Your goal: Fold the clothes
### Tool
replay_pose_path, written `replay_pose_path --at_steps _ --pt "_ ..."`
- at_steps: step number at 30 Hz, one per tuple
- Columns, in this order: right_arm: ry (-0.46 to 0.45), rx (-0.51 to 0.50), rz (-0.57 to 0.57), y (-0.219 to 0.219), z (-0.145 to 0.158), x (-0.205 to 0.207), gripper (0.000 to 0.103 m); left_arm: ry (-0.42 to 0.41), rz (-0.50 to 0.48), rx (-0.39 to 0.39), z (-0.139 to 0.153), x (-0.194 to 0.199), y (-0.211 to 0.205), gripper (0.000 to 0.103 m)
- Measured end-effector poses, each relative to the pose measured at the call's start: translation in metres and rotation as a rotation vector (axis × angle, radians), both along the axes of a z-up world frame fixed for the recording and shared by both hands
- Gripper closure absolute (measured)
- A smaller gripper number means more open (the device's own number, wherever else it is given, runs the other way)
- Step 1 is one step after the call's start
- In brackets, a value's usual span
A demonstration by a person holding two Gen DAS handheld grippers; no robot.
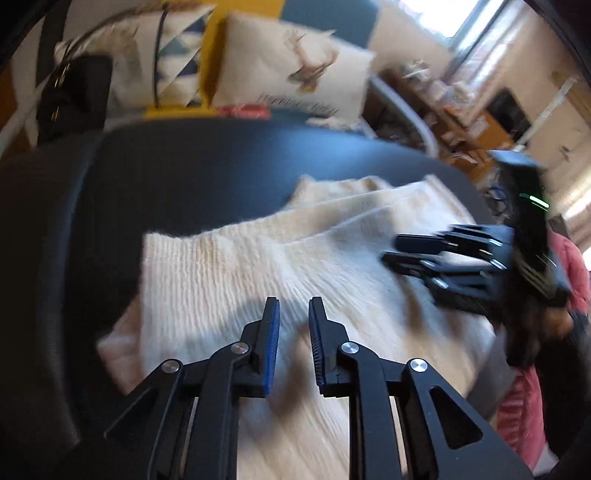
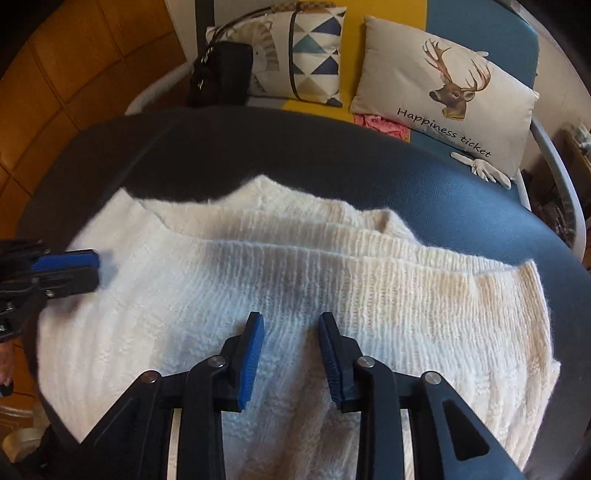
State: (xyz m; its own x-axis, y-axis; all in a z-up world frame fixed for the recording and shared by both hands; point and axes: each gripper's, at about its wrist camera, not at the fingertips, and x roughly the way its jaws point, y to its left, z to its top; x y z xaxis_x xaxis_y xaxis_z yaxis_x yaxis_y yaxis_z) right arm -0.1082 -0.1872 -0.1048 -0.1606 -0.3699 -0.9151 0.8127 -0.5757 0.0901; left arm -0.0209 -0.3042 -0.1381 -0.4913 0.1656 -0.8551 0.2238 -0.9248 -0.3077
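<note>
A dark round worktop (image 2: 424,166) fills most of both views, with a sofa (image 2: 480,22) behind it in blue and yellow. Across the near half of the worktop lies a cream knitted sweater (image 2: 295,266), folded over on itself so that several ribbed layers stack along its far edge (the left wrist view is smeared by motion blur). On the sofa sit a deer cushion (image 2: 443,85) lettered "Happiness ticket", a triangle-patterned cushion (image 2: 310,51) and a black handbag (image 2: 221,74). The right claw (image 2: 291,347) hangs over the middle of the sweater, jaws partly apart with nothing between the blue pads. The left claw (image 1: 293,328) hovers above the sweater's left part, its jaws narrowly parted and empty.
</note>
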Motion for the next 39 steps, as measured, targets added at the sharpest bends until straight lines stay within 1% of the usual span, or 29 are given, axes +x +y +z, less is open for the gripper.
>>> replay_pose_path --at_steps 1,2,3,4,5,7,10,12,13,14,15,16,17,18,19,20,22,24,25,27,29,31,34,36,39 --pt "0.025 0.002 0.011 -0.002 -0.001 0.003 0.072 -0.017 -0.02 0.007 -0.006 -0.007 0.001 0.084" --pt "0.054 0.015 0.023 -0.003 -0.003 0.006 0.076 -0.032 -0.019 0.003 -0.012 -0.013 0.002 0.084" --pt "0.072 0.014 0.018 -0.004 -0.003 0.008 0.082 -0.027 -0.009 -0.006 -0.013 -0.014 0.002 0.084" --pt "0.083 0.009 0.008 -0.004 -0.004 0.009 0.092 -0.021 0.002 -0.016 -0.014 -0.015 0.002 0.091" --pt "0.097 0.008 0.002 -0.004 -0.004 0.01 0.095 -0.011 0.01 -0.037 -0.014 -0.015 0.002 0.103" --pt "0.108 -0.013 -0.013 -0.002 -0.004 0.01 0.097 0.027 0.03 -0.017 -0.015 -0.007 -0.001 0.103" --pt "0.1 -0.066 -0.044 0.006 0.0 0.006 0.099 0.141 0.075 0.024 -0.003 0.006 -0.008 0.103" --pt "0.105 -0.117 -0.061 0.01 0.011 0.004 0.1 0.23 0.115 0.063 0.009 0.012 -0.014 0.103" --pt "0.123 -0.15 -0.065 0.012 0.019 0.004 0.103 0.271 0.135 0.076 0.015 0.016 -0.017 0.103" --pt "0.141 -0.168 -0.072 0.012 0.026 0.002 0.103 0.269 0.14 0.076 0.014 0.013 -0.018 0.103" --pt "0.145 -0.174 -0.077 0.011 0.029 -0.001 0.103 0.266 0.146 0.076 0.014 0.01 -0.019 0.103" --pt "0.135 -0.175 -0.075 0.008 0.03 -0.004 0.103 0.245 0.143 0.065 0.01 0.006 -0.017 0.103" --pt "0.122 -0.177 -0.074 0.006 0.031 -0.008 0.102 0.225 0.14 0.054 0.007 0.001 -0.015 0.103" --pt "0.078 -0.182 -0.074 0.007 0.027 -0.01 0.102 0.212 0.135 0.05 0.004 -0.001 -0.014 0.103" --pt "0.034 -0.187 -0.075 0.008 0.024 -0.012 0.095 0.198 0.13 0.046 0.001 -0.003 -0.013 0.103" --pt "-0.007 -0.191 -0.076 0.008 0.021 -0.015 0.081 0.18 0.128 0.03 -0.002 -0.008 -0.013 0.103" --pt "-0.024 -0.173 -0.078 0.011 0.012 -0.016 0.08 0.145 0.123 -0.003 -0.009 -0.018 -0.012 0.103" --pt "-0.008 -0.086 -0.087 0.006 -0.002 -0.015 0.078 0.108 0.129 -0.035 -0.014 -0.022 -0.009 0.103" --pt "0.027 -0.085 -0.075 0.004 -0.005 -0.011 0.076 0.091 0.133 -0.05 -0.017 -0.023 -0.008 0.103" --pt "0.098 -0.085 -0.053 0.001 -0.007 -0.001 0.071 0.095 0.154 -0.017 -0.02 -0.02 -0.01 0.103" --pt "0.137 -0.095 -0.059 0.001 -0.008 0.005 0.07 0.105 0.167 0.022 -0.02 -0.013 -0.013 0.103" --pt "0.127 -0.107 -0.063 0.002 -0.007 0.005 0.07 0.112 0.173 0.016 -0.018 -0.006 -0.013 0.103" --pt "0.075 -0.13 -0.091 0.004 -0.005 -0.003 0.069 0.113 0.154 0.006 -0.015 0.001 -0.008 0.103" --pt "0.061 -0.134 -0.098 0.003 -0.003 -0.004 0.069 0.114 0.142 0.0 -0.015 0.007 -0.002 0.103" --pt "0.088 -0.107 -0.09 0.003 -0.004 0.001 0.07 0.109 0.124 -0.027 -0.017 0.011 0.006 0.103"
